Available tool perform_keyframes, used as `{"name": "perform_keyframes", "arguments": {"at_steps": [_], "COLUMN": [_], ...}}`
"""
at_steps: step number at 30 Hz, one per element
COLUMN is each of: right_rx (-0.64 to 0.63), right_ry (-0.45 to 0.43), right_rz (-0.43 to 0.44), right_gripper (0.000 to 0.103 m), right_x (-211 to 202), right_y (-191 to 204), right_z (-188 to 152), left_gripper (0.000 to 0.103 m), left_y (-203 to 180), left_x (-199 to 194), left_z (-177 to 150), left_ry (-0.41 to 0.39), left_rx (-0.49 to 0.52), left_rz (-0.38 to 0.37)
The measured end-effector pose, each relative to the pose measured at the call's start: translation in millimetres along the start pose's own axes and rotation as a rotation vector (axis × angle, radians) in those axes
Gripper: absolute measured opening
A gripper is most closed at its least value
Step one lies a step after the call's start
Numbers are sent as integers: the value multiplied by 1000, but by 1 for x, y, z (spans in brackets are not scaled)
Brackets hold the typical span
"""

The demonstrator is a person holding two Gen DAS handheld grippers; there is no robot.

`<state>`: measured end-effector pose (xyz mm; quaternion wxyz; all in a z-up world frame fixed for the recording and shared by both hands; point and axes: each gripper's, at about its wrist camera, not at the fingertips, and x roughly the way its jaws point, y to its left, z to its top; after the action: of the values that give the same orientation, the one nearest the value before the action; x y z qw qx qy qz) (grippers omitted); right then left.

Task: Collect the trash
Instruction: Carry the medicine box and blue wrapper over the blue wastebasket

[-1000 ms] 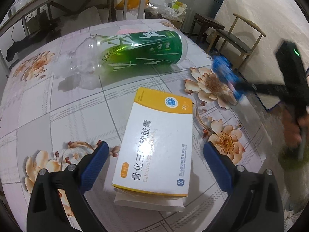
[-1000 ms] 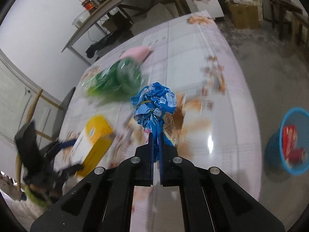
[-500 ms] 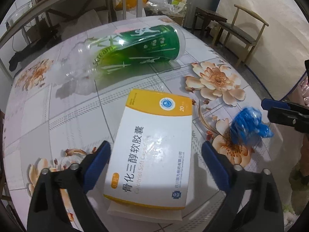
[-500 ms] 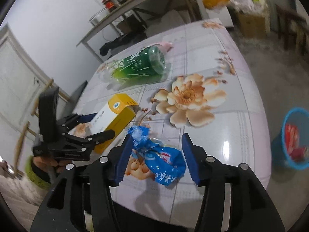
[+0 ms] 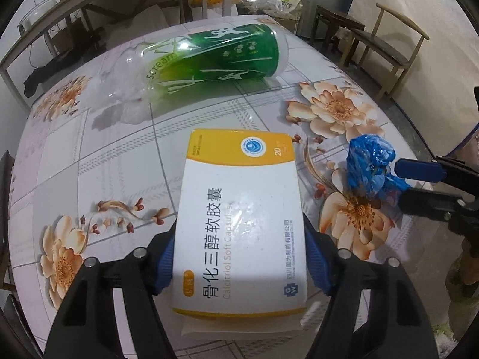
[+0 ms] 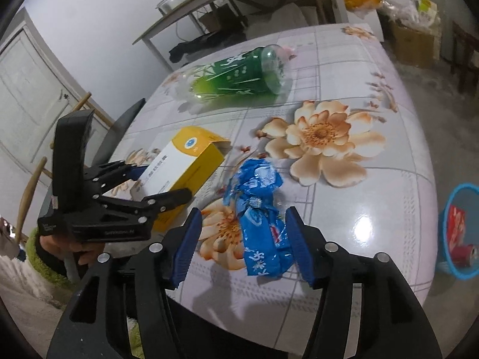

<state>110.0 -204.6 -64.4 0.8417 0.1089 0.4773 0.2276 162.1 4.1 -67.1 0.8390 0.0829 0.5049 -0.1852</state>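
Left wrist view: the left gripper (image 5: 239,257) has just been closing, and its blue fingers (image 5: 163,258) now sit against both long sides of the white and yellow medicine box (image 5: 239,209), which lies flat on the flowered desk (image 5: 60,155) at the 6 o'clock edge. At 3 o'clock a crumpled blue wrapper (image 5: 369,164) rests on the desk between the tips of the right gripper (image 5: 401,181). Farther off, at 12 o'clock, a green plastic bottle (image 5: 209,56) lies on its side. Beyond the desk at 2 o'clock stands a wooden chair (image 5: 386,51).

From the right wrist camera, the right gripper (image 6: 242,245) has its fingers (image 6: 187,245) apart; they have just been opening, and the wrapper (image 6: 260,218) lies loose on the desk (image 6: 374,209) between them, close to the right-hand one. At 9 o'clock a hand (image 6: 74,249) holds the left gripper (image 6: 158,188) on the box (image 6: 185,167). The bottle (image 6: 239,74) lies at 12 o'clock. At 3 o'clock, on the floor (image 6: 443,119), a blue bin (image 6: 449,209) holds red packaging.
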Motion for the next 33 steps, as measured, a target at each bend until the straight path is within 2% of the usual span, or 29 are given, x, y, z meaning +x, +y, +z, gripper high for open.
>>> {"name": "perform_keyframes", "arguments": {"at_steps": [3, 9, 13, 15, 21, 33], "right_rx": [7, 13, 45, 80, 173, 238], "right_ry": [2, 16, 17, 4, -45, -102], "right_rz": [-31, -96, -84, -78, -27, -1], "right_gripper": [55, 33, 19, 16, 14, 14], "right_x": [6, 18, 20, 17, 2, -19], "right_y": [0, 2, 1, -3, -14, -26], "right_z": [1, -4, -7, -8, -7, -5], "left_gripper": [70, 70, 69, 69, 69, 69], "left_y": [-2, -6, -9, -10, -16, -30], "left_x": [1, 0, -3, -6, -14, -28], "left_z": [-1, -2, -2, -2, -2, 1], "left_ry": [-12, -33, -47, -59, -87, -135], "left_rx": [-13, -17, -3, 2, 23, 56], "left_rz": [6, 29, 48, 53, 62, 88]}}
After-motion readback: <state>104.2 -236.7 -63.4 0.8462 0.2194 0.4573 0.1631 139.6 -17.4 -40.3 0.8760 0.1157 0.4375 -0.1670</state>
